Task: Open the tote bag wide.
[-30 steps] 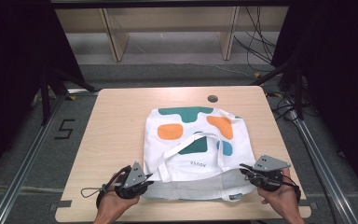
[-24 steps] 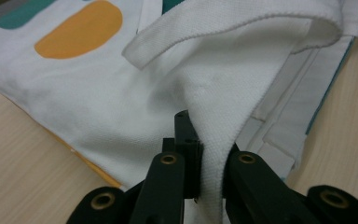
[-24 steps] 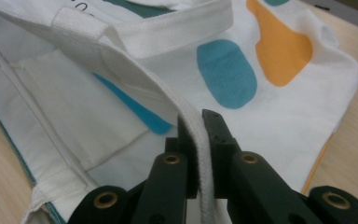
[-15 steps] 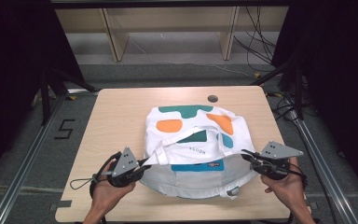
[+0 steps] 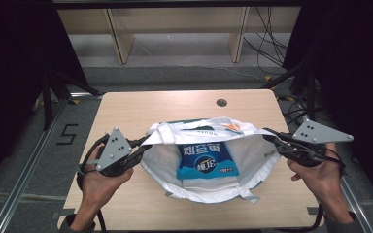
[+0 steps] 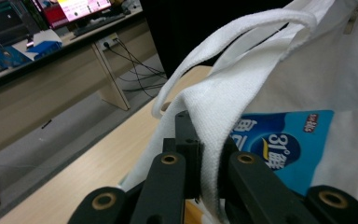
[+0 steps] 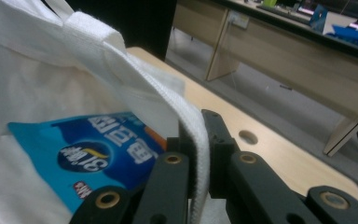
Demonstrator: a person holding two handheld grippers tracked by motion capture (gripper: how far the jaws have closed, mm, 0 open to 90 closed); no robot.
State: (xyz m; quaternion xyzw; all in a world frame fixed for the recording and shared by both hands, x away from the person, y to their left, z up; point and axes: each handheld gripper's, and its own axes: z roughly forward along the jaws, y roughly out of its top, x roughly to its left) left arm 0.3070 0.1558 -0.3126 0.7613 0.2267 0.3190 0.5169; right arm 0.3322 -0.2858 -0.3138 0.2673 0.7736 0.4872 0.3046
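While both hands have risen together over the last second, the white tote bag (image 5: 209, 167) has gone from lying flat on the bench (image 5: 126, 109) to hanging open between them, its printed side now folded out of sight toward the far edge. At the bag's left rim, the left hand-held gripper (image 5: 143, 145) is clamped narrow on the thick white hem (image 6: 205, 140), the cloth pinched tight between the two black jaws in the left gripper view, with a carrying strap (image 6: 242, 32) looping free above. In the middle, the lifted mouth now exposes a blue snack packet (image 5: 206, 160) resting inside on the bag's lower wall, near the bench's near edge. At the right rim, the right hand-held gripper (image 5: 272, 137) grips the opposite hem (image 7: 196, 126) just as tightly. Judging by this, the opening step looks done: the mouth is stretched wide and held, so the packet sits reachable or settled, though neither hand is free to touch it.
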